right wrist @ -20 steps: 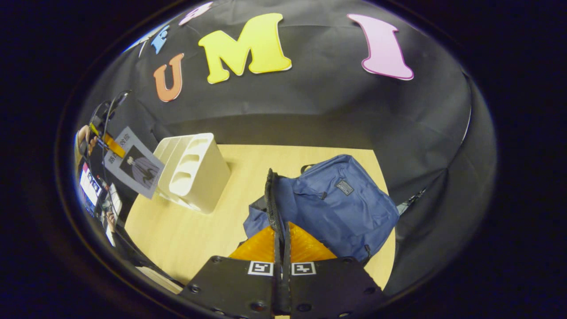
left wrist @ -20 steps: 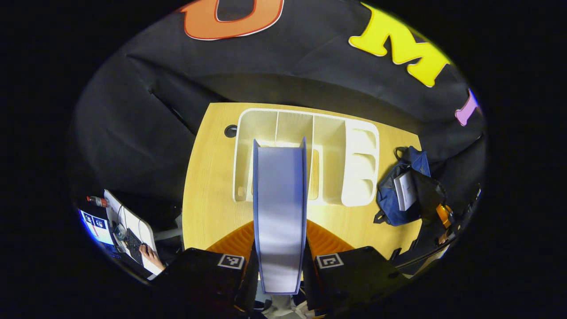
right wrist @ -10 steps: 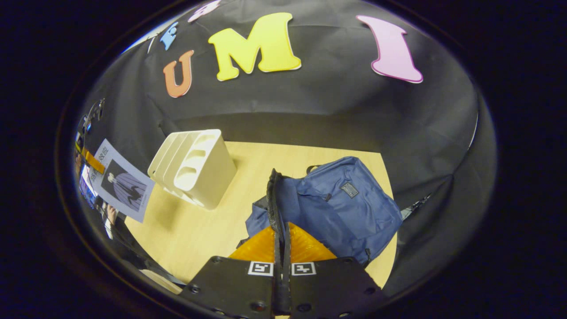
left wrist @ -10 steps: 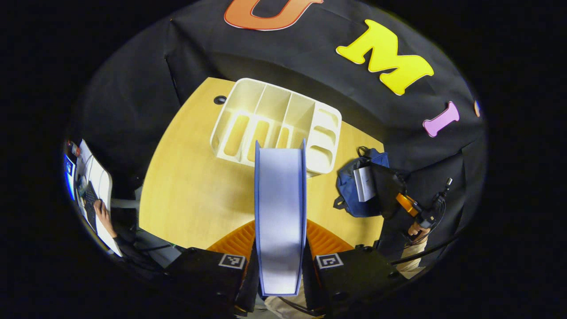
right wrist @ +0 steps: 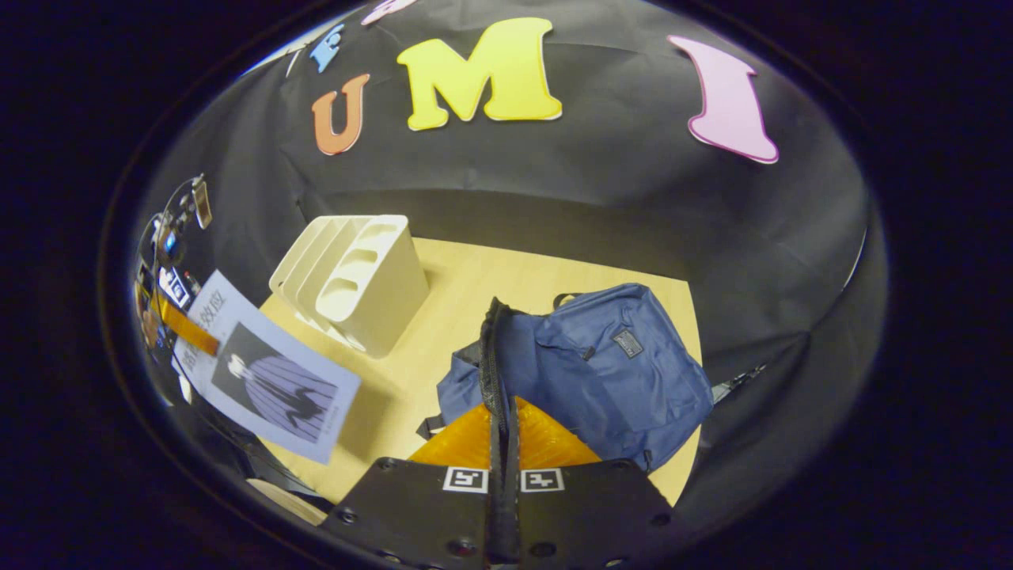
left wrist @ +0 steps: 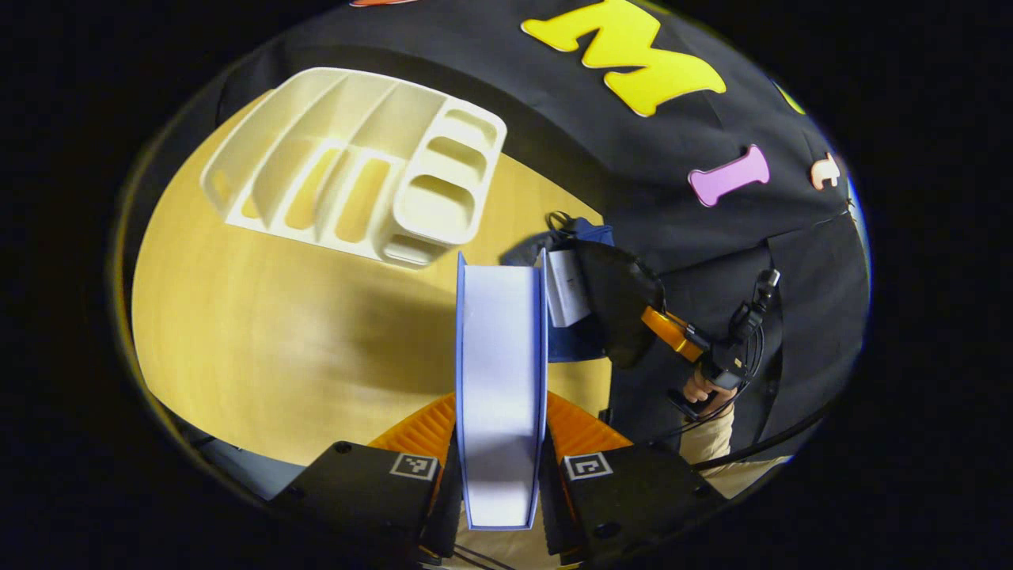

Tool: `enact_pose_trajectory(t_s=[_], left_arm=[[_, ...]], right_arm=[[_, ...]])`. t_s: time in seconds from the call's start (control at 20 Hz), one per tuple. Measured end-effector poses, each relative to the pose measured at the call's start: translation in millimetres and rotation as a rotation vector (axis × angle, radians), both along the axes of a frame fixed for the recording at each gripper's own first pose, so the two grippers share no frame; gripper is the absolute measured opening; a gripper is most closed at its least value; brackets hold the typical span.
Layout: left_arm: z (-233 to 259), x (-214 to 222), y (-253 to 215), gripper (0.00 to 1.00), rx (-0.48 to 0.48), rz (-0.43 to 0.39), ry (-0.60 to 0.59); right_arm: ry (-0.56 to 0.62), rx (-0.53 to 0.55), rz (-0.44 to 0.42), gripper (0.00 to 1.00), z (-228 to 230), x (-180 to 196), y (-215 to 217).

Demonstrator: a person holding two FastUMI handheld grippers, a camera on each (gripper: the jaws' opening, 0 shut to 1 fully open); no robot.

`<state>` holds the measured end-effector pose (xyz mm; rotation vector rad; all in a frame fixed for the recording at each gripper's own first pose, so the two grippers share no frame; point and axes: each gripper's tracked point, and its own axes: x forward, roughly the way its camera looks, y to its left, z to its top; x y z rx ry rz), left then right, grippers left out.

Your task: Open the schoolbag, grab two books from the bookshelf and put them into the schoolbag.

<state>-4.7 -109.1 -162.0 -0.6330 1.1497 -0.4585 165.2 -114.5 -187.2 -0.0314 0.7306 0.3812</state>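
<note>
Up close, the left gripper (left wrist: 500,475) was clamped on a book (left wrist: 500,380), fingers pressed to both covers, page edges facing the camera, carried edge-on so it could slide straight into the opening. Over in the right gripper view, the right gripper (right wrist: 503,507) was pinched tight on the bag's black rim (right wrist: 492,372), lifting it, probably to keep the mouth wide. The bag (right wrist: 601,372) lay on the table (right wrist: 443,301); a first book (left wrist: 566,286) was already poking out of it. Farther back stood the shelf (left wrist: 356,166), emptied.

Both tool-mounted views high above the table (left wrist: 237,317), angled downward, sharing bookshelf (left wrist: 356,166) and schoolbag (right wrist: 609,372).
</note>
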Motion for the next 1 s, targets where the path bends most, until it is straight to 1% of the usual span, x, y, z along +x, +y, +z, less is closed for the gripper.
enact_pose_trajectory(t_s=[0.1, 0.15, 0.25, 0.35, 0.5, 0.65, 0.75, 0.85, 0.9, 1.0], left_arm=[[-10.8, 12.4, -30.9, 0.44, -0.049, -0.023, -0.015], [-15.7, 20.0, -43.6, 0.44, -0.077, -0.025, -0.023], [-24.4, 37.6, -62.6, 0.44, -0.148, -0.013, -0.021], [-32.5, 50.7, -79.9, 0.44, -0.191, -0.008, -0.023], [-47.8, 71.3, -105.3, 0.44, -0.227, 0.033, -0.031], [-58.5, 83.1, -128.2, 0.44, -0.302, 0.059, -0.035], [-71.7, 95.0, -138.3, 0.44, -0.339, 0.104, -0.037], [-84.4, 104.6, -147.3, 0.44, -0.381, 0.153, -0.013], [-86.3, 106.4, -155.7, 0.44, -0.408, 0.164, 0.002], [-92.8, 114.6, -169.5, 0.43, -0.443, 0.19, -0.007]], right_arm=[[-0.004, -0.007, -0.008, 0.0, 5.3, 3.6, -8.8], [-0.004, -0.006, -0.014, 0.0, 8.6, 4.0, -13.4], [0.001, -0.002, -0.026, 0.0, 12.3, 4.2, -21.1], [0.002, -0.005, -0.036, 0.0, 14.7, 6.9, -28.0], [0.019, 0.009, -0.043, 0.0, 15.2, 7.0, -33.0], [0.015, 0.01, -0.032, 0.0, 18.2, 9.9, -31.9], [0.013, 0.012, -0.017, 0.0, 20.0, 11.2, -31.0], [0.017, 0.001, 0.005, 0.0, 17.3, 11.2, -27.6], [0.025, 0.003, 0.021, 0.0, 16.2, 10.0, -23.6], [0.041, 0.013, 0.054, 0.0, 16.0, 6.2, -15.6]])
